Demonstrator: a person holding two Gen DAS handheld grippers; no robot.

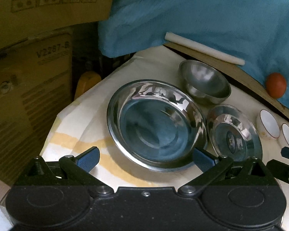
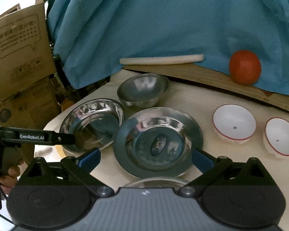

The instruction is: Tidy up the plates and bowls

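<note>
In the left wrist view a wide, deep steel dish (image 1: 156, 125) lies on the table just ahead of my left gripper (image 1: 145, 159), which is open, its blue pads (image 1: 88, 159) level with the dish's near rim. Behind it stands a small steel bowl (image 1: 204, 80), and to its right a smaller steel plate (image 1: 235, 132). That steel plate (image 2: 158, 140), with a dark sticker inside, sits right in front of my open right gripper (image 2: 146, 160). The deep dish (image 2: 92, 123) and steel bowl (image 2: 142, 90) lie beyond. Two white red-rimmed bowls (image 2: 234, 123) (image 2: 281, 136) stand at the right.
A blue cloth (image 2: 163, 28) hangs behind a wooden board (image 2: 202, 77) that carries a tomato (image 2: 244, 67) and a white stick (image 2: 161, 59). Cardboard boxes (image 1: 28, 96) stand past the table's left edge. A glass rim (image 2: 156, 181) shows under the right gripper. A hand (image 2: 7, 173) holds the left gripper (image 2: 38, 136).
</note>
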